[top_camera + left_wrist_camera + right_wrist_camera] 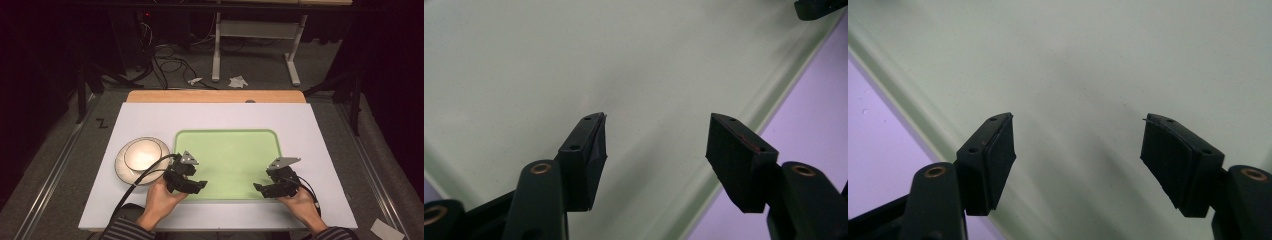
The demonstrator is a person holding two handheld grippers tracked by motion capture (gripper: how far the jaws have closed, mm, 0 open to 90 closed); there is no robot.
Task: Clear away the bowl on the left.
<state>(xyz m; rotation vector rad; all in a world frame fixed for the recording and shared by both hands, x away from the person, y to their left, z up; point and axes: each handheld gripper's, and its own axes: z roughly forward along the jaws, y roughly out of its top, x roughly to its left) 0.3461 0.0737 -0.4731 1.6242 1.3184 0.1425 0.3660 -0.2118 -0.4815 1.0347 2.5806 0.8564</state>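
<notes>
The flat, pale green plastic tray (227, 150) with rounded corners lies directly under both pairs of fingers. The left gripper (197, 186) hovers over the tray's near left corner, jaws spread wide with nothing but bare tray between the fingers (586, 150). The right gripper (260, 189) hovers over the near right corner, equally wide and empty. A white round bowl (142, 156) sits just outside the left gripper, off the tray.

I am seeing the green tray (227, 150) lying bare between the left claw (192, 186) and the right claw (264, 189), giving open passage across it. The bowl on its plate (142, 159) is crowding the left claw's outer side.
</notes>
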